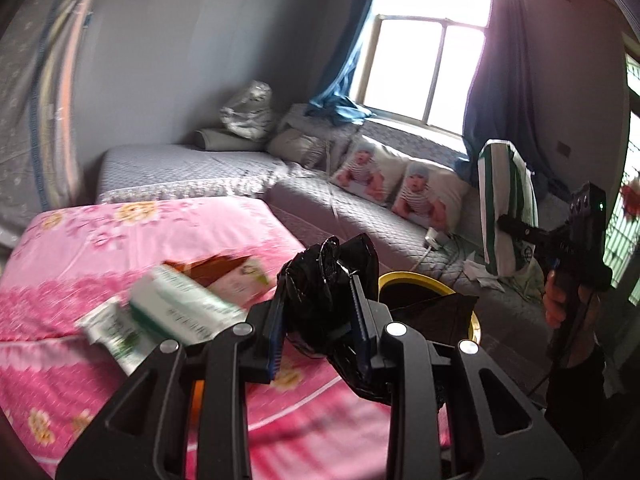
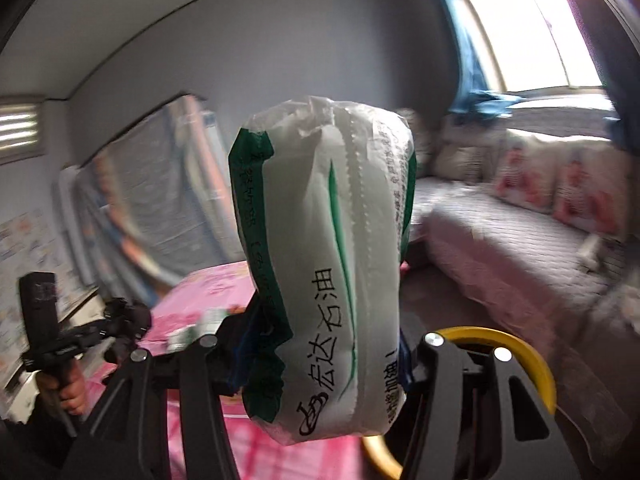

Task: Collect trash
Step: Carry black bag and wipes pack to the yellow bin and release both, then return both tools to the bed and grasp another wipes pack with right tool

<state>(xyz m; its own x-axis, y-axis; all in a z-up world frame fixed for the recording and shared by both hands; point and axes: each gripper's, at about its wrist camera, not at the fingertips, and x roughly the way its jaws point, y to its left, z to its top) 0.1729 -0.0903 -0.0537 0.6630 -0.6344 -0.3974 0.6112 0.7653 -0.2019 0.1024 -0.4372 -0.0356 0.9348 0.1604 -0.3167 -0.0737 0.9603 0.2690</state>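
Observation:
My left gripper (image 1: 320, 312) is shut on a crumpled black plastic bag (image 1: 328, 276), which bulges up between the fingers. Just behind it stands a yellow-rimmed bin (image 1: 424, 280) with a black liner. My right gripper (image 2: 326, 344) is shut on a white and green soft pack (image 2: 328, 264) with printed characters, held upright and filling the middle of the right wrist view. From the left wrist view, that pack (image 1: 506, 204) and the right gripper (image 1: 516, 228) hang in the air above and to the right of the bin. The bin's yellow rim (image 2: 532, 360) shows low on the right.
A pink flowered bedcover (image 1: 100, 240) carries green and white cartons (image 1: 188, 308) and a small packet (image 1: 116, 336), all blurred. A grey quilted platform (image 1: 360, 216) with picture cushions (image 1: 424, 196) runs under the window. Cables and paper scraps (image 1: 480, 276) lie beyond the bin.

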